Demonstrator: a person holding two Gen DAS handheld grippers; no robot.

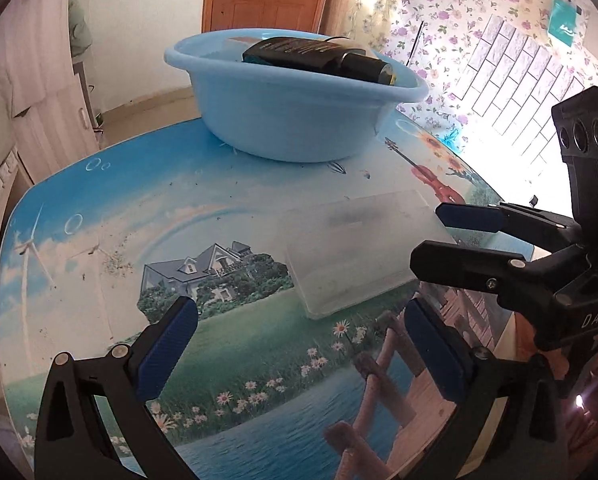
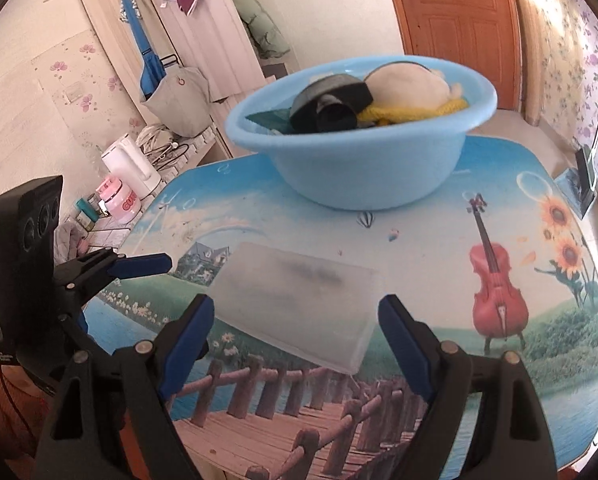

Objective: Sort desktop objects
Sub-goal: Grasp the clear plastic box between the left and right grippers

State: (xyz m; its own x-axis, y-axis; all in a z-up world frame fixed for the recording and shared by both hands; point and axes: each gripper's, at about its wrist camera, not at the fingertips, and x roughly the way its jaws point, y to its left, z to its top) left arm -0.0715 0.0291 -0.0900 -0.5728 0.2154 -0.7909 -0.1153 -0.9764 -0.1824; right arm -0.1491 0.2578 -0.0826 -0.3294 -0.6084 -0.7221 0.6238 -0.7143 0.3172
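Observation:
A flat translucent plastic box lies on the picture-printed table; it also shows in the left wrist view. My right gripper is open, its blue fingers on either side of the box's near edge, just above it. My left gripper is open and empty, to the left of the box. A light blue basin stands at the far side and holds a black tube, a cream plush toy and yellow cloth. It also shows in the left wrist view.
A white kettle and pink jar stand on a counter beyond the table's left edge. A small photo frame sits at the table's far right. A wooden door is behind the basin.

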